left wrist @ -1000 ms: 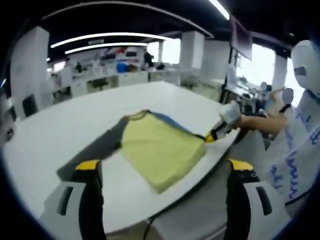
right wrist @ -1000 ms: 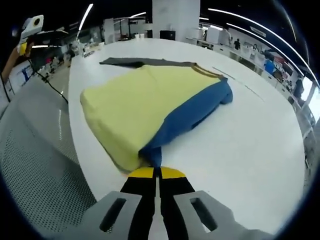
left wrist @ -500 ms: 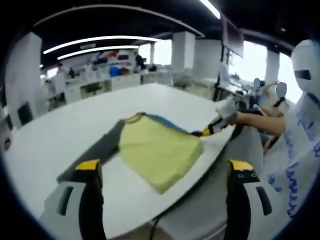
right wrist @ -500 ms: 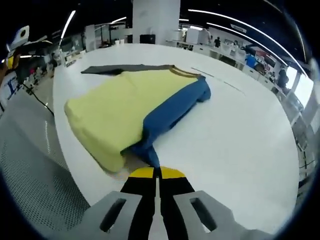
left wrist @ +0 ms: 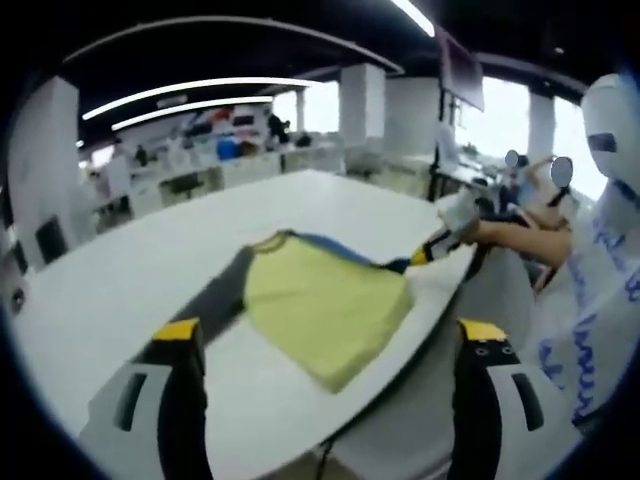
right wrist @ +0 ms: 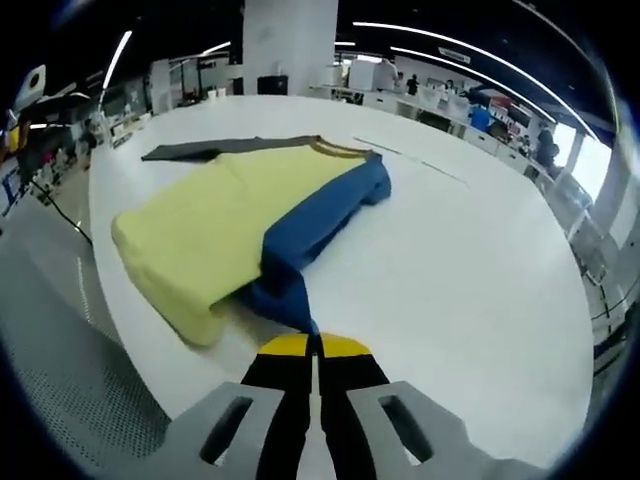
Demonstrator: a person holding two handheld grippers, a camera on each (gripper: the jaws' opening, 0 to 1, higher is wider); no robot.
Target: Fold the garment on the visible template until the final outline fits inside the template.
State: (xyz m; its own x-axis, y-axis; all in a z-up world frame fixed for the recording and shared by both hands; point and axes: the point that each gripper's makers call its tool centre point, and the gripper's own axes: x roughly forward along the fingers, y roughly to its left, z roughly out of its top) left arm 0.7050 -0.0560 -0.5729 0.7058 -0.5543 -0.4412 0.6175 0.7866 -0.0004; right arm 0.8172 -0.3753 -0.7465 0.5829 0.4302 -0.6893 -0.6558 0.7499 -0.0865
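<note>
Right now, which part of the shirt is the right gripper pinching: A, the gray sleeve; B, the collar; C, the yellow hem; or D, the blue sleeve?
D: the right gripper has its fingers closed on the end of the blue sleeve that lies across the yellow shirt.

You've got a wide white counter [left wrist: 120, 270] with a thin dark line [right wrist: 420, 165] across it. Behind: white pillar [right wrist: 287, 45], long ceiling light strips [left wrist: 190, 85], bright windows [left wrist: 505, 115], cluttered desks [left wrist: 215, 165] far back.
</note>
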